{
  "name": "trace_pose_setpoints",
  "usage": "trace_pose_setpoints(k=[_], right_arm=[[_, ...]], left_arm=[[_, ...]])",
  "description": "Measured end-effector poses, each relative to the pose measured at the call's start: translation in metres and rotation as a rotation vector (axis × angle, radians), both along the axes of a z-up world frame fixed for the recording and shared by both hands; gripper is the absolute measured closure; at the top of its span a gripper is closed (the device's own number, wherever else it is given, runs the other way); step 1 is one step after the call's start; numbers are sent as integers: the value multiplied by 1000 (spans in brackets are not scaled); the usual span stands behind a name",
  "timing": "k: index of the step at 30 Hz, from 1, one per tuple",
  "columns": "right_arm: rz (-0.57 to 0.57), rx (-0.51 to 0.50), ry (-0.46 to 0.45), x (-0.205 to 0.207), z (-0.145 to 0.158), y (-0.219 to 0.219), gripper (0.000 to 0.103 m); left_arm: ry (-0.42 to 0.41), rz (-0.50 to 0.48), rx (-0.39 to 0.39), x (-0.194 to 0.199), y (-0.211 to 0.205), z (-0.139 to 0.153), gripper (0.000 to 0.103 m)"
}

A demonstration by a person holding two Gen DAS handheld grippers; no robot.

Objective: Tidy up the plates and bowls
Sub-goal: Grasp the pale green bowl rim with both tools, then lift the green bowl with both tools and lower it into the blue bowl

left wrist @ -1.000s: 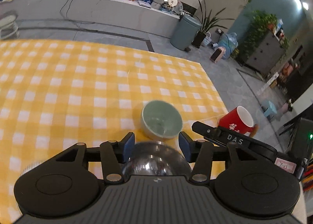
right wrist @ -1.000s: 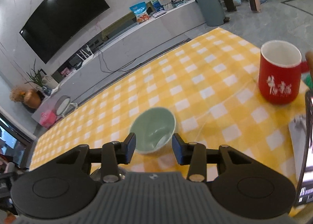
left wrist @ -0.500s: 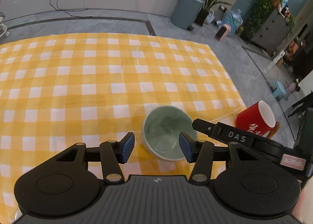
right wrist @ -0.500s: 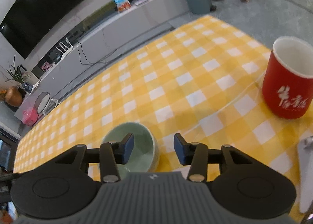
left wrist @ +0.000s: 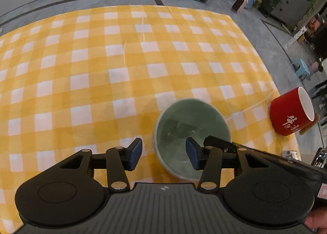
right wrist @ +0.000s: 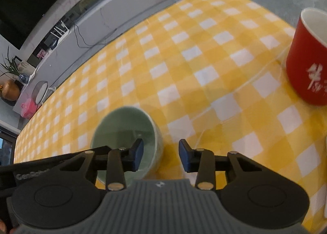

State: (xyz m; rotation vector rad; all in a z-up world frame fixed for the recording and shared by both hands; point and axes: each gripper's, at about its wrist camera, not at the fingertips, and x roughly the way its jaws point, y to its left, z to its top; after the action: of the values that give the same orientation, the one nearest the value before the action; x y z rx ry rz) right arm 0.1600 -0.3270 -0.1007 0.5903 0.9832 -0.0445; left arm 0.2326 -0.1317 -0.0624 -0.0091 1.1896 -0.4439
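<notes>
Over the near rim of the pale green glazed ceramic bowl [left wrist: 192,138], both grippers straddle the wall from opposite sides. The left gripper [left wrist: 163,155] has one of its fingers [left wrist: 192,155] inside the bowl and the other outside; its jaws are closing, fairly wide, the pads not yet pressing. The right gripper [right wrist: 160,157] is narrower and also closing, one finger [right wrist: 136,155] inside the bowl, the other over the yellow-and-white checked cloth [right wrist: 184,54] of the bench. Neither holds anything yet. The bowl stands upright near the bench's front edge. Beyond it to the right stands a red ceramic mug with white lettering [left wrist: 291,111], well apart. If one side clamps first, the glazed rim may tip or skid; a wide swing could strike the mug.
</notes>
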Motion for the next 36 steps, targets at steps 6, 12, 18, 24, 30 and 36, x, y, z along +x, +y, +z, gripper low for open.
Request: trace_pose_setpoints(k=[6, 12, 18, 24, 30, 36], right_arm=[[15, 14, 25, 2, -6, 3, 76], [18, 46, 26, 4, -8, 2, 82], [17, 70, 19, 2, -9, 0, 87], [16, 49, 21, 1, -8, 3, 90], [-3, 70, 16, -1, -6, 0, 93], [4, 90, -24, -7, 3, -2, 95]], left_arm=[[35, 2, 28, 8, -6, -11, 60], [56, 3, 33, 9, -9, -19, 75], [53, 26, 49, 10, -8, -21, 92], [43, 32, 37, 8, -9, -18, 94], [29, 41, 30, 4, -5, -8, 95], [-4, 55, 15, -5, 2, 12, 95]])
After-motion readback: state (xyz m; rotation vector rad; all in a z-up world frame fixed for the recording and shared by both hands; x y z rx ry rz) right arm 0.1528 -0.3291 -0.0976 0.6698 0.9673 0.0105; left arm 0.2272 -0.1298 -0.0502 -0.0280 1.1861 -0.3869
